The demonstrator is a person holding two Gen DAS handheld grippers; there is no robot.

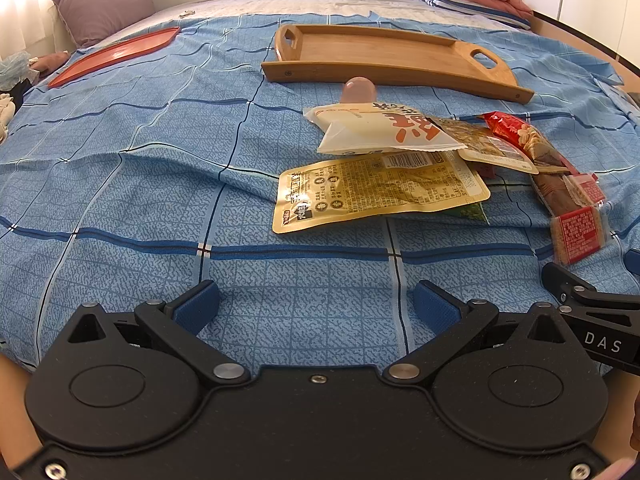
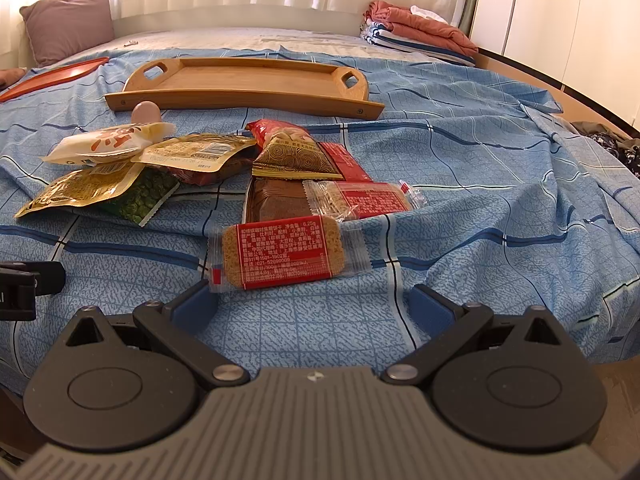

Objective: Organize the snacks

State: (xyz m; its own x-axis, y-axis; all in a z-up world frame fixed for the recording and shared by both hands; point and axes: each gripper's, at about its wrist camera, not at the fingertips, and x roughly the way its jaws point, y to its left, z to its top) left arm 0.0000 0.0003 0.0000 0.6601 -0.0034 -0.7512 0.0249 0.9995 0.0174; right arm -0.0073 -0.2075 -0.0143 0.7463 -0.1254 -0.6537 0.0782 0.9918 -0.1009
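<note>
Snack pile (image 2: 208,168) heaped loose on bed, just in front of empty wooden tray (image 2: 248,80), likely its destination. Biscuit packet (image 2: 284,254) lies nearest right gripper (image 2: 312,304). Left gripper (image 1: 316,304) beside it; both jaws spread, holding nothing, poised for first pick.
</note>
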